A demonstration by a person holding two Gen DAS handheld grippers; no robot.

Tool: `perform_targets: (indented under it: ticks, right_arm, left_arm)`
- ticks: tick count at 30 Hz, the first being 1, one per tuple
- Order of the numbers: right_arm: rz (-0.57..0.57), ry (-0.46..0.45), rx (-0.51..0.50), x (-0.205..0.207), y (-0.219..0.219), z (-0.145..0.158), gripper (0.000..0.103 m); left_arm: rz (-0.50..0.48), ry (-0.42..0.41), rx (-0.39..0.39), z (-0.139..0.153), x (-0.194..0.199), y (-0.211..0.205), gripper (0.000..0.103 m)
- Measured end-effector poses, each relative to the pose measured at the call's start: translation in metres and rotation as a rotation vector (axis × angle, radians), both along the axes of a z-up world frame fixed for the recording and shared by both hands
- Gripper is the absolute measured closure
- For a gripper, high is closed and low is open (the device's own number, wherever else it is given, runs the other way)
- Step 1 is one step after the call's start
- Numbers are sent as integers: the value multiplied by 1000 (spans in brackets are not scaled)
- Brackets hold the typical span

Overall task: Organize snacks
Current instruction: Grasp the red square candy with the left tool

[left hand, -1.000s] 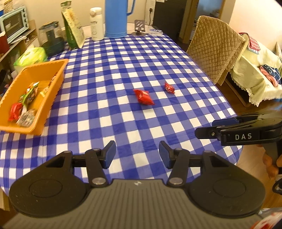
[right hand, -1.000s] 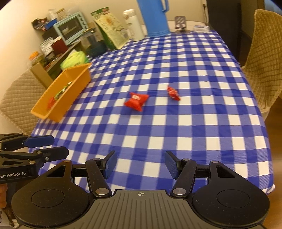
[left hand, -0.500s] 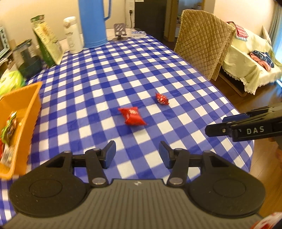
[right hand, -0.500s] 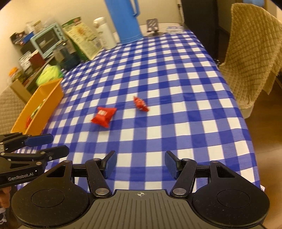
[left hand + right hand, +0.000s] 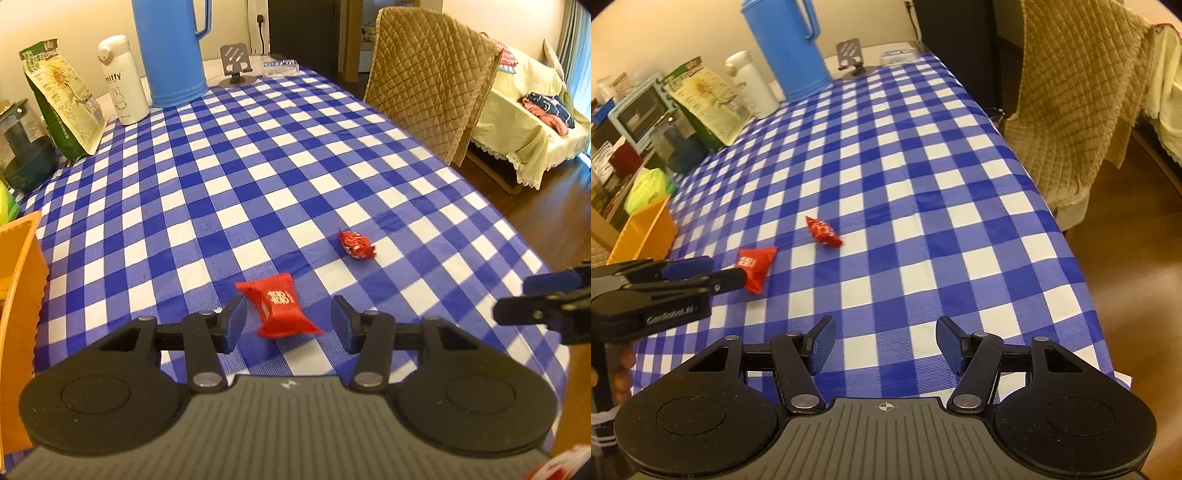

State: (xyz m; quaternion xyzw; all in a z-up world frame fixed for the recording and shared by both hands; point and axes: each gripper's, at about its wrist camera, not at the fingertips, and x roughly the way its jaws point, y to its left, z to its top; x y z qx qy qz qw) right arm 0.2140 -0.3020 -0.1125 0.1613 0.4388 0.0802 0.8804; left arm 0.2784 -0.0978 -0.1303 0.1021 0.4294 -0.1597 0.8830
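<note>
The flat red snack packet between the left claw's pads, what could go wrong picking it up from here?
The flat red packet lies low on the tablecloth; the left claw, which has just been closing, might pinch cloth too. The right claw is close by and could collide.

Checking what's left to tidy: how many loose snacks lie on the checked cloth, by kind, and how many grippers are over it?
Square red packets: 1
Twisted red candies: 1
Grippers: 2, left gripper and right gripper
Total: 4
</note>
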Motion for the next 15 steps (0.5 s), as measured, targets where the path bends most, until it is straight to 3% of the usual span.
perform_targets:
  ticks: [15]
  right_arm:
    - [2,24,3,12,2,-9,43]
  left_arm:
    - [-7,44,59,-26,26,-6,74]
